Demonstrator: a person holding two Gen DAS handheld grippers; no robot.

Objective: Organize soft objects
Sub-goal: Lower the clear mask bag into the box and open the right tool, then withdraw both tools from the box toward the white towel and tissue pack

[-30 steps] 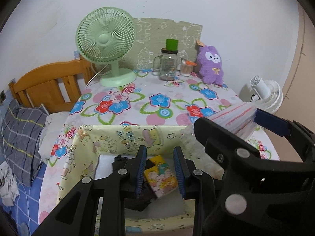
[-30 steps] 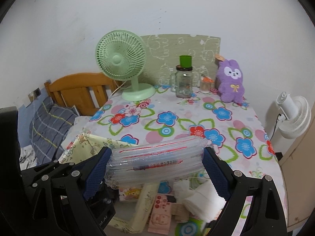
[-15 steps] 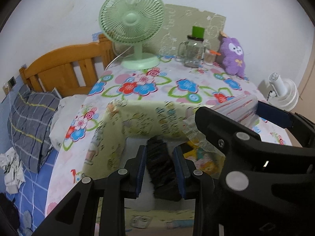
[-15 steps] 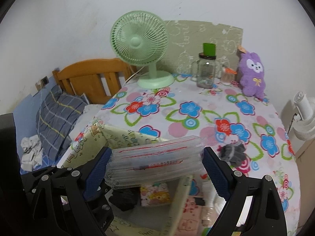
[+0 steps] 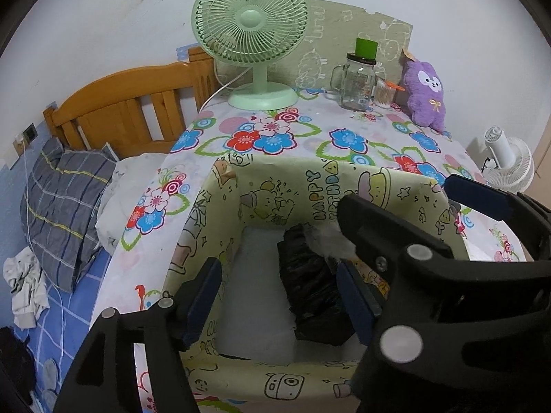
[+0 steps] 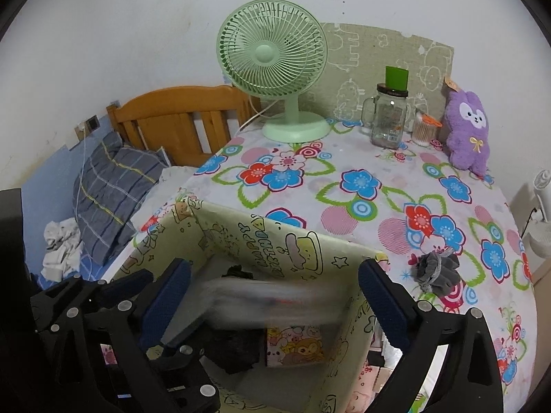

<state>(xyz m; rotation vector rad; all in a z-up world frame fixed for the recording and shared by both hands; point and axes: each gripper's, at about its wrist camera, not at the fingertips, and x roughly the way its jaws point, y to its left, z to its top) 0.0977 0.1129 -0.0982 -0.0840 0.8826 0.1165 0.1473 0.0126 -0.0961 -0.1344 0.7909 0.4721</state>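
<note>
Left hand-held gripper [image 5: 279, 296] opening above floral tablecloth [image 5: 347, 137] beside bed [image 5: 69, 186].

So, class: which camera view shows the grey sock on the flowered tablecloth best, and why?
The right wrist view. There the grey sock lies crumpled in plain sight on the flowered tablecloth, to the right of the yellow cartoon-print box. In the left wrist view it cannot be made out; the other claw's black frame covers that area.
</note>
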